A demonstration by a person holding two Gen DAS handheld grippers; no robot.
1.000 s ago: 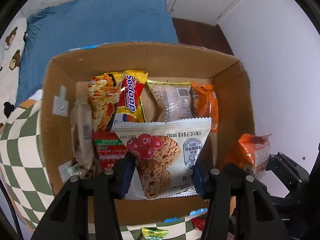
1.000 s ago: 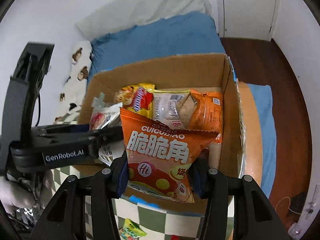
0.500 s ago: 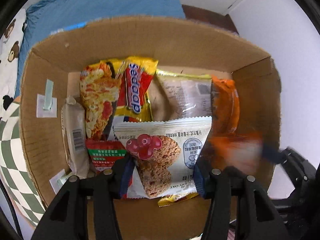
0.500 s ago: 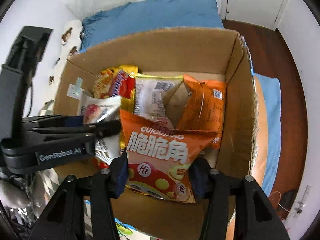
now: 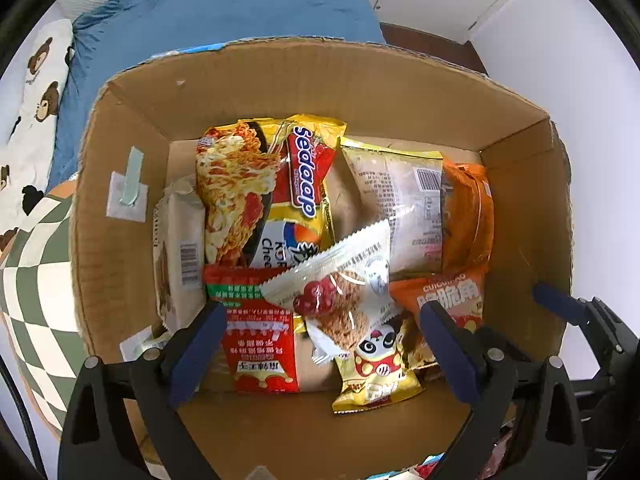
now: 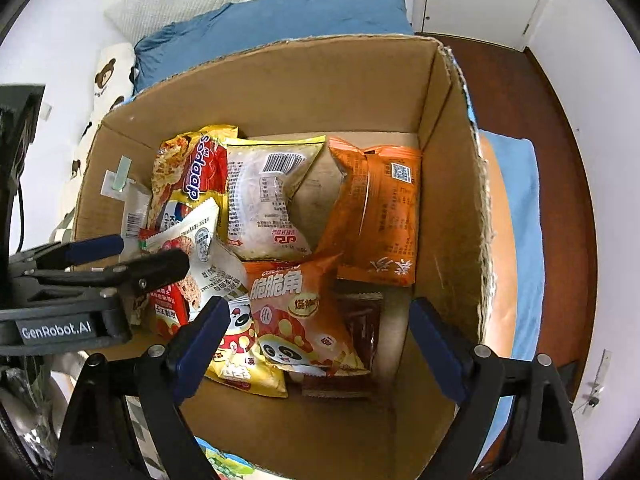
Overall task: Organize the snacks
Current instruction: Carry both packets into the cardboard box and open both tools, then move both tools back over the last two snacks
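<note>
Setting: bedroom, blue bedding behind a cardboard box.
Left gripper: spread, empty.
Right gripper: spread, empty.
Snacks: oat packet and orange chip bag lie inside the box.
Technique: lift both claws straight up, clear of the wrappers.

Left tongs spread wide over cardboard box, gripping nothing. White oat-cookie packet lies tilted atop red packet and yellow panda packet. Orange chip bag just beside.
</note>
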